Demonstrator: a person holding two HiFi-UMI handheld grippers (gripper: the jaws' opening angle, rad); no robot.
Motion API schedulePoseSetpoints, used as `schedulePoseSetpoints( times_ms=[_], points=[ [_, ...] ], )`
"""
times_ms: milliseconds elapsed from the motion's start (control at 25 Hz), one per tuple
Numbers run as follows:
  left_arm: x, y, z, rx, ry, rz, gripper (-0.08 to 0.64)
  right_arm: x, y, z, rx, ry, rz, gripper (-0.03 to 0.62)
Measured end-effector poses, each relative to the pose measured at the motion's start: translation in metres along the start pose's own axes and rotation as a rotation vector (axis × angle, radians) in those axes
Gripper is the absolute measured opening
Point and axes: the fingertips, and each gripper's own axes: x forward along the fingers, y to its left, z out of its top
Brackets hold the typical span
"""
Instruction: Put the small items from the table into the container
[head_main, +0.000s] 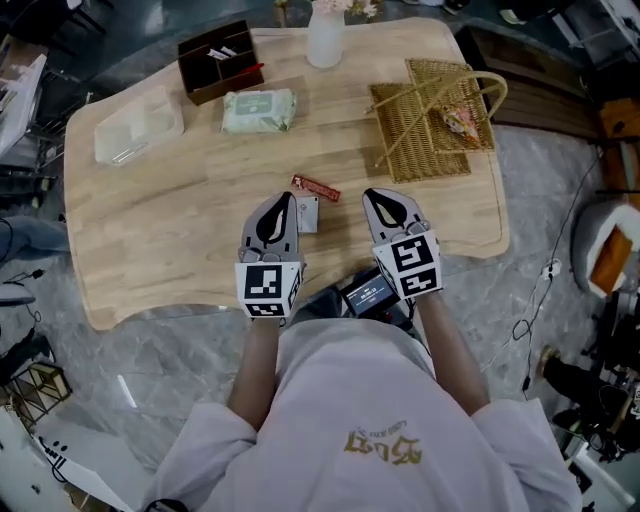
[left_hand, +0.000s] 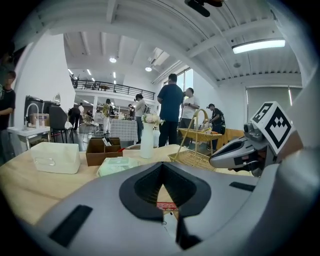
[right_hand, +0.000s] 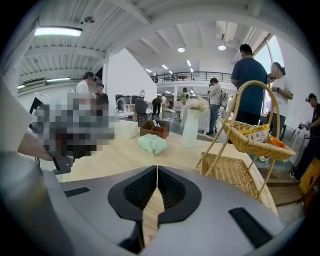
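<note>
both tongs narrow: left gripper (head_main: 283, 205) has its tips together with nothing pinched, and right gripper (head_main: 378, 200) is the same, closed and empty. both sit low over the near edge of the wooden table (head_main: 150, 230), side by side, pointing away from the person.

small items are still on the table. the red packet (head_main: 315, 187) lies flat just ahead of the gap between the two grippers. the white packet (head_main: 307, 214) is just on the near side of it, right beside the left gripper's tip; can't tell if they touch. in the left gripper view the red packet (left_hand: 166, 205) shows through the window under the closed tips.

the clear plastic container (head_main: 138, 125) is at the far left of the table, well apart from both packets. near it are the brown divided box (head_main: 220, 60) and a green wet wipes pack (head_main: 259, 110). a white vase (head_main: 326, 35) stands at the far edge. far right, a wicker basket with handle (head_main: 452, 95) sits on a wicker tray (head_main: 415, 140).
</note>
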Motion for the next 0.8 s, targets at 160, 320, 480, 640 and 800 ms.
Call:
schedulePoseSetpoints(
  times_ms=[160, 320, 480, 640, 800],
  points=[
    [0.004, 0.009, -0.016, -0.005, 0.019, 0.008, -0.005, 0.019, 0.008, -0.005, -0.012, 0.025, 0.027, 0.018],
    [0.007, 0.02, -0.031, -0.012, 0.046, 0.019, -0.005, 0.035, 0.017, -0.008, -0.017, 0.046, 0.054, 0.018],
    [0.01, 0.023, -0.043, -0.009, 0.079, 0.014, -0.005, 0.048, 0.019, -0.015, -0.013, 0.068, 0.068, 0.018],
    [0.013, 0.022, -0.056, -0.009, 0.104, 0.007, -0.005, 0.06, 0.022, -0.024, -0.045, 0.088, 0.08, 0.018],
    [0.018, 0.015, -0.064, 0.007, 0.136, -0.026, -0.005, 0.07, 0.025, -0.04, -0.12, 0.128, 0.09, 0.018]
  ],
)
